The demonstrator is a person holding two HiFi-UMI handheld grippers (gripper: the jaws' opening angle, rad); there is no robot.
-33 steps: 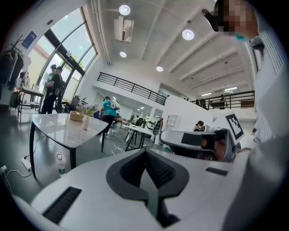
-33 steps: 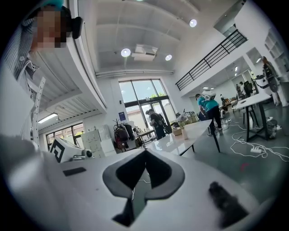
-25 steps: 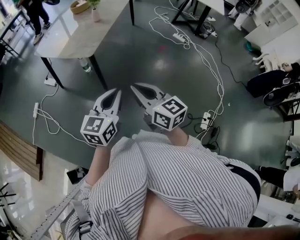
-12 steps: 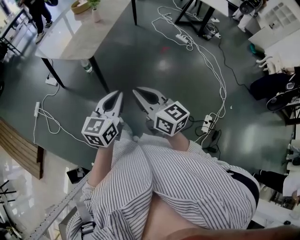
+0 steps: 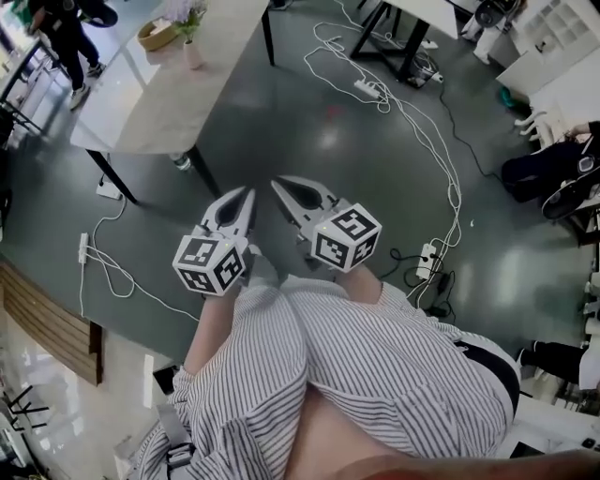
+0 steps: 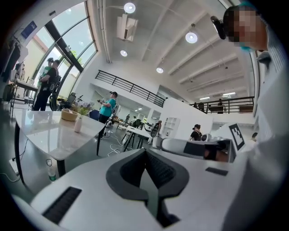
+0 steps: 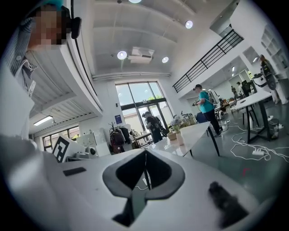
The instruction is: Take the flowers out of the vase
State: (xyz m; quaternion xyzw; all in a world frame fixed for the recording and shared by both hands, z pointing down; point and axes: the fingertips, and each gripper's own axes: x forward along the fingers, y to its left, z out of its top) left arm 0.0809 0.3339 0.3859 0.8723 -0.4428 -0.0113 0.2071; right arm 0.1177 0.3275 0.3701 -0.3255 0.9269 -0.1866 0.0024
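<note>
A small pale vase [image 5: 192,53] with flowers [image 5: 190,16] stands on a long pale table [image 5: 178,94] at the far upper left, next to a woven basket [image 5: 155,35]. Both grippers are held side by side in front of the person's striped shirt, well short of the table. My left gripper [image 5: 247,191] is shut and empty, and so is my right gripper [image 5: 277,182]. In the left gripper view the vase [image 6: 78,124] is far off to the left beyond the shut left gripper [image 6: 145,151]. In the right gripper view the vase [image 7: 180,138] is ahead right of the right gripper [image 7: 145,150].
White cables [image 5: 412,103] and a power strip [image 5: 367,89] trail over the dark floor ahead right. A bottle [image 5: 181,161] lies under the table. Someone [image 5: 61,28] stands at the table's far end. A black-legged desk [image 5: 403,28] and white shelving [image 5: 553,37] lie beyond.
Both grippers have moved forward together with the person, still shut. The table with the vase has come nearer and shifted right in the head view.
</note>
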